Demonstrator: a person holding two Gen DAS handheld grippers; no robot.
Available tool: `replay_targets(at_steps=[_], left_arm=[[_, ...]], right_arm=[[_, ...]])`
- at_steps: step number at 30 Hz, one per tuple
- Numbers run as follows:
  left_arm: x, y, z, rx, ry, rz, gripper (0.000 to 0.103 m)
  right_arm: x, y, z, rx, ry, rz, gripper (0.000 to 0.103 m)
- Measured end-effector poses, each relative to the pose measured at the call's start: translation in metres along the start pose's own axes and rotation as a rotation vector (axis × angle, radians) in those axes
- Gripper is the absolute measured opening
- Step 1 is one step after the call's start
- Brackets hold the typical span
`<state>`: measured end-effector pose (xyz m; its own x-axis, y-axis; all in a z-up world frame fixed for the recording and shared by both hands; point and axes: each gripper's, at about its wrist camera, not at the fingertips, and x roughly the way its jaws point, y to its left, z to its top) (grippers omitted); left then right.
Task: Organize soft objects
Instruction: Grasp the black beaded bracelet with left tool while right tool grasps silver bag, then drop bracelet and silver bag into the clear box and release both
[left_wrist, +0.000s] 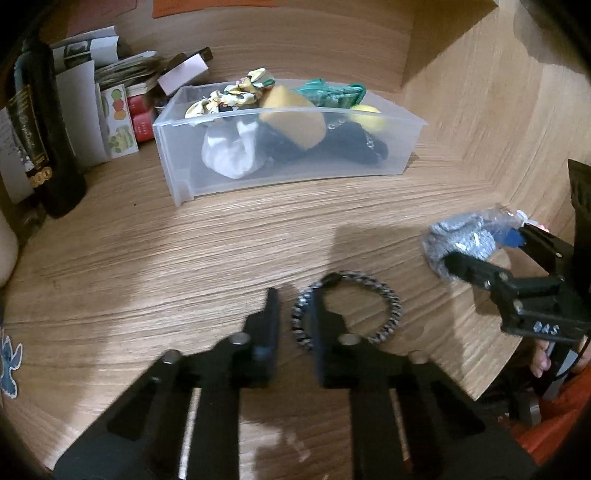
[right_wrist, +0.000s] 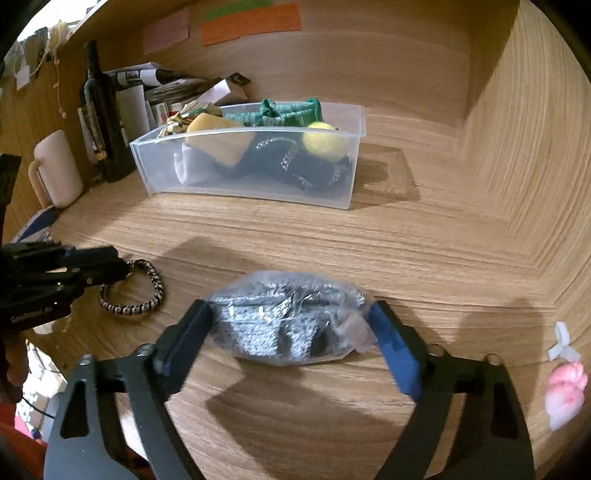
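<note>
A clear plastic bin (left_wrist: 280, 173) (right_wrist: 251, 184) stands at the back of the wooden desk, holding several soft things: white and black socks, a yellow sponge, a green cloth, a yellow ball. A black-and-white braided bracelet (left_wrist: 384, 299) (right_wrist: 147, 299) lies on the desk. My left gripper (left_wrist: 295, 306) is over its left edge, jaws narrowly apart around the cord. A grey knit item in a clear plastic bag (left_wrist: 461, 240) (right_wrist: 291, 317) lies to the right. My right gripper (right_wrist: 291, 321) has a finger against each end of it.
A dark wine bottle (right_wrist: 99, 110), a pink mug (right_wrist: 59, 166), papers and small boxes (left_wrist: 110, 92) stand at the back left. A pink toy (right_wrist: 565, 395) lies at the right. Wooden walls close the desk at the back and right.
</note>
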<state>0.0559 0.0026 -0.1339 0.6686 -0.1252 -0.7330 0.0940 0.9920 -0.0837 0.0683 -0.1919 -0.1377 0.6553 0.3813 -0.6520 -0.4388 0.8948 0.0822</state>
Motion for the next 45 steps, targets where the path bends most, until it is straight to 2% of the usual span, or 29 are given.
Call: replay_targets(at_steps=[6,8,13,20,26,34,40,45], left_arm=[[0.0,0.004,0.002,-0.009,-0.001,-0.007,0.005],[-0.001,0.005,0.005,-0.016,-0.01,-0.01,0.005],[-0.012,0.008,0.019,-0.034,-0.058,-0.016,0.005],[-0.029,0.016,0.046,-0.048,-0.148,-0.001,0.005],[-0.039,0.026,0.073,-0.066,-0.232,0.04,0.005],[-0.044,0.038,0.113,-0.052,-0.311,0.085,0.005],[-0.03,0.05,0.134,-0.081,-0.322,0.098,0.005],[0.0,0.06,0.138,-0.108,-0.262,0.104,0.005]], right_arm=[[-0.002,-0.003,0.005,0.007,-0.023,0.021,0.052],[-0.004,-0.004,0.01,0.021,-0.036,0.038,0.041],[-0.008,-0.003,0.023,0.021,-0.082,0.075,0.029],[-0.015,0.004,0.049,-0.011,-0.156,0.096,0.028],[-0.02,-0.001,0.075,-0.008,-0.221,0.11,0.028],[-0.025,-0.004,0.111,-0.026,-0.315,0.08,0.028],[-0.012,-0.001,0.132,-0.041,-0.337,0.078,0.028],[0.022,0.003,0.134,-0.032,-0.262,0.111,0.028]])
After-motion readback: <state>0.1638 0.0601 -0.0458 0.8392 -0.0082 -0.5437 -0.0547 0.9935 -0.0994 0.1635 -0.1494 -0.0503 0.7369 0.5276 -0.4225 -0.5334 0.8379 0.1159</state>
